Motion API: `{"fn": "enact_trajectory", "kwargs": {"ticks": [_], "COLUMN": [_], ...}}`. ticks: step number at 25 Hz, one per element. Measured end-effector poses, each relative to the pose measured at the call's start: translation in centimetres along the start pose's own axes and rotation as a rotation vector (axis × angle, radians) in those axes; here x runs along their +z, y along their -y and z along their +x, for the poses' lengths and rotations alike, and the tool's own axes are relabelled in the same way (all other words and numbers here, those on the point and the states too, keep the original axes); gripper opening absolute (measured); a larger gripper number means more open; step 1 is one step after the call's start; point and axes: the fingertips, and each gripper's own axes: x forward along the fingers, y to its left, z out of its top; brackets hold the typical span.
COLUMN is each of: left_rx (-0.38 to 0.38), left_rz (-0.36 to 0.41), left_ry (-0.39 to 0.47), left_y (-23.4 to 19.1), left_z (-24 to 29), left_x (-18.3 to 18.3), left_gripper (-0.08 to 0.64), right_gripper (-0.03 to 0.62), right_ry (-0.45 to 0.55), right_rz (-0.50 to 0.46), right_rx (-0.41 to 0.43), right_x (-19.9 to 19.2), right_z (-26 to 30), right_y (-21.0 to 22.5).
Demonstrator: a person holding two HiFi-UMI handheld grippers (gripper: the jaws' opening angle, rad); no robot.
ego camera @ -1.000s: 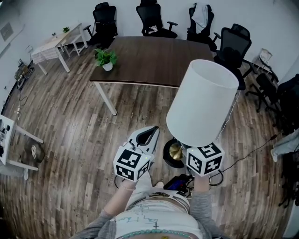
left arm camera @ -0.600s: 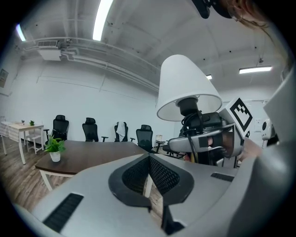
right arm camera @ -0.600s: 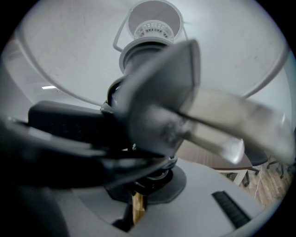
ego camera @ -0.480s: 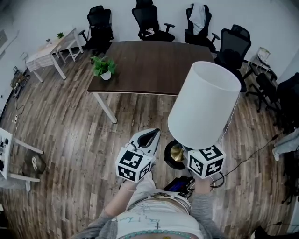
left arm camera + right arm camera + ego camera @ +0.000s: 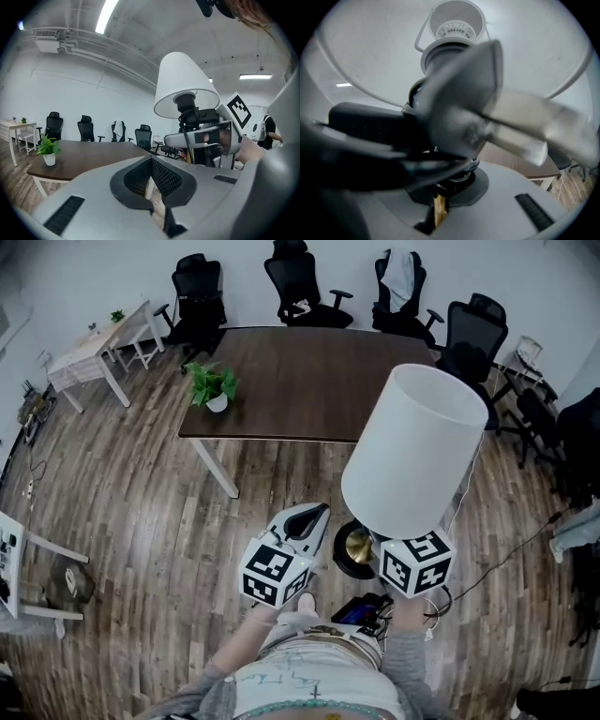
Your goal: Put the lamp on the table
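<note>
Lamp (image 5: 412, 456) held aloft, short of table (image 5: 309, 371) near edge. Right gripper (image 5: 439, 202) clamped on lamp stem (image 5: 435, 216); left gripper (image 5: 151, 185) closed, empty. Keep lamp upright, clear table edge, lower base (image 5: 356, 547) flat onto table, well apart from plant (image 5: 214, 388).

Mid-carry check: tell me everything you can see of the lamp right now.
The lamp has a white tapered shade, a brass-looking stem and a dark round base. It hangs roughly upright above the wood floor, short of the brown table. The right tongs are shut on the stem just under the socket fitting. Nothing else visibly touches it.
</note>
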Motion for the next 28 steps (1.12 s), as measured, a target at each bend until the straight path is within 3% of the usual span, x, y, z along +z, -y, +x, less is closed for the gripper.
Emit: {"fn": "enact_trajectory", "kwargs": {"ticks": [15,28], "left_rx": [0.025,0.051], "left_rz": [-0.02,0.011], "left_ry": [0.0,-0.002], "left_y": [-4.9,-9.1], "left_z": [0.1,7.8], "left_x": [0.3,3.5], "left_gripper": [0.012,0.012], "right_gripper": [0.018,0.018], "right_ry": [0.006,0.001], "right_rz": [0.009,0.006], "right_rx": [0.012,0.038], "right_x": [1.6,4.6], "right_z": [4.2,9.9], "right_y": [0.2,7.5]}}
